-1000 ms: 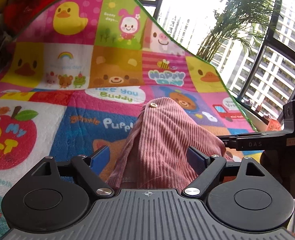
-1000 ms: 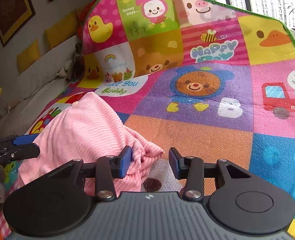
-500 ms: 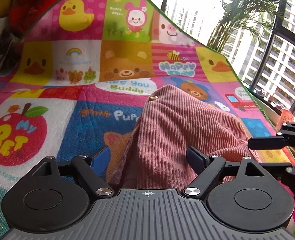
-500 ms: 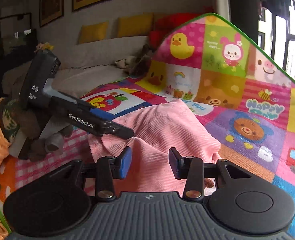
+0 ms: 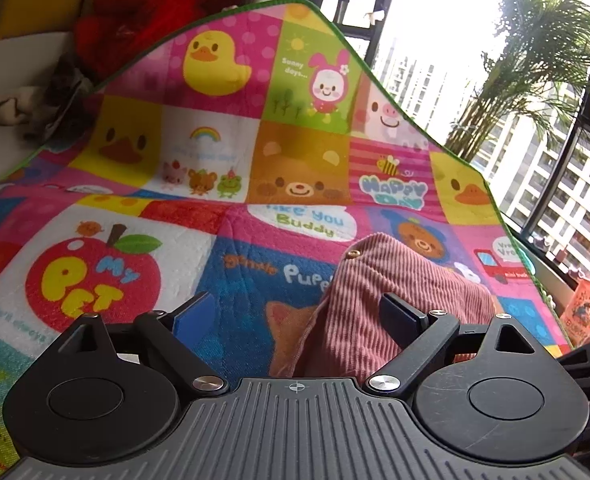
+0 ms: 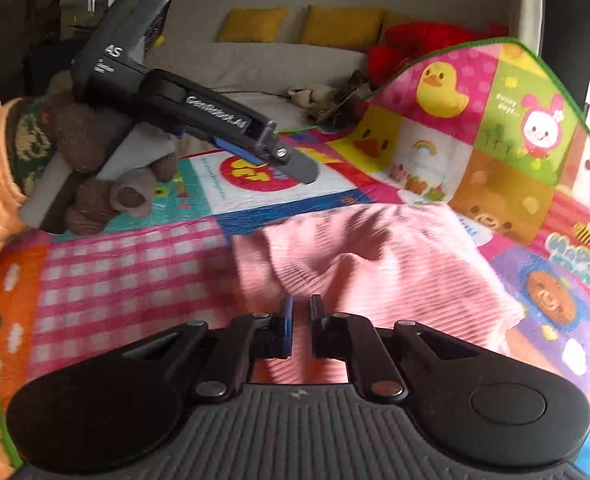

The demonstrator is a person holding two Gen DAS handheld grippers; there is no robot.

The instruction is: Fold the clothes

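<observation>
- The pink top [image 6: 379,256] lies bunched up on the play mat [image 6: 135,280]. It sits near the middle of the mat, a bit toward the edge next to the window.
- The cloth is ribbed, soft and floppy. It looks light, and it will sag and crumple when lifted. It should not slip much, and it will not break.
- A small round snap [image 5: 353,255] shows on the top's high corner in the left view.
- A good place to grab is an edge or a corner, such as the corner by the snap. Grabbing the middle would only make a lump.
- The right hand-held gripper [image 6: 300,330] is pinched nearly closed. Only a thin gap is left between its fingers. Pink cloth sits right at that gap, so it looks like it is pinching a fold of the top. The picture is a bit blurry there.
- The left hand-held gripper [image 5: 295,316] is wide open and holds nothing. The right finger [image 5: 399,320] sits against the side of the cloth heap. The left finger [image 5: 195,316] is over bare mat.
- In the right view, the left hand-held gripper hangs above the mat, away from the cloth, in a hand [image 6: 95,168] wearing a brown glove.
- The top is still a heap, so the folding looks barely begun.
- It likely needs to be spread flat first.
</observation>
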